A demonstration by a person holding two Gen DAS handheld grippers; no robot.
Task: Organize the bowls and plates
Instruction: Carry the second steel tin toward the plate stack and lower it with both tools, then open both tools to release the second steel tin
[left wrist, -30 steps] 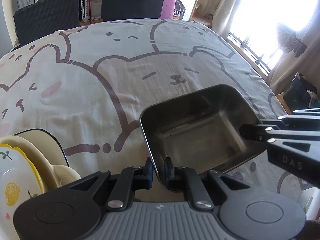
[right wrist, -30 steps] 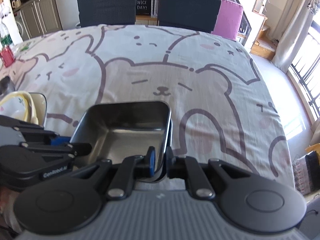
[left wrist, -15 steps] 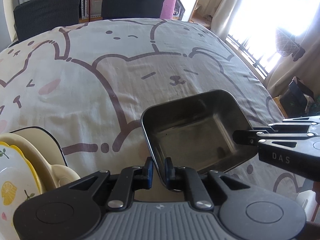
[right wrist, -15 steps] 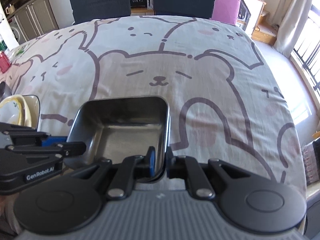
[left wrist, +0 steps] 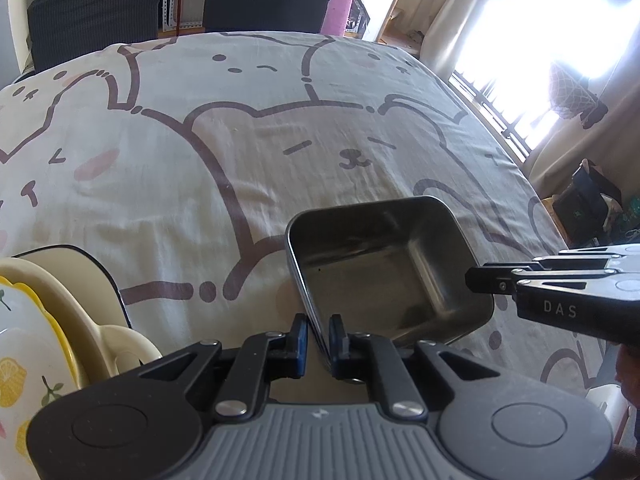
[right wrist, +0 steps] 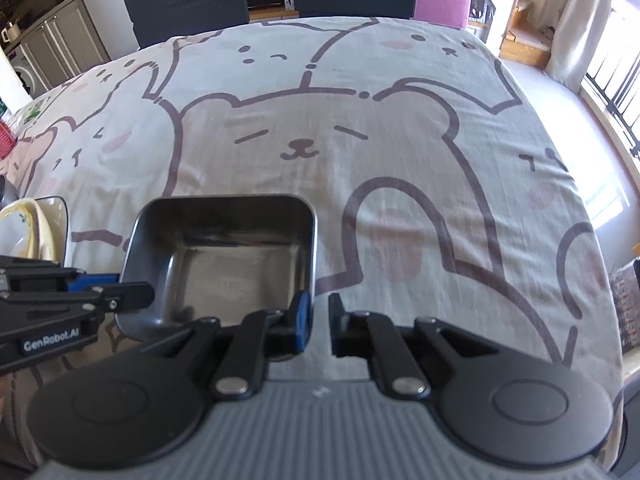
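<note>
A square steel tray (left wrist: 384, 268) hangs tilted just above the bear-print tablecloth. My left gripper (left wrist: 318, 338) is shut on the tray's near left rim. In the right wrist view the same steel tray (right wrist: 224, 256) sits left of centre. My right gripper (right wrist: 318, 320) is open, its jaws a small gap apart, with the tray's right rim just left of that gap and outside it. The right gripper also shows in the left wrist view (left wrist: 480, 282) beside the tray's right wall. A stack of cream and lemon-print plates and bowls (left wrist: 36, 336) stands at the left.
The bear-print tablecloth (right wrist: 360, 140) covers the whole table. Two dark chairs (right wrist: 188, 4) and a pink one stand at the far edge. The table's right edge drops to the floor by a bright window (left wrist: 560, 40).
My right gripper has opened and let go of the tray's right rim. The left gripper keeps its hold, and the tray has tilted and shifted a little to the left.
</note>
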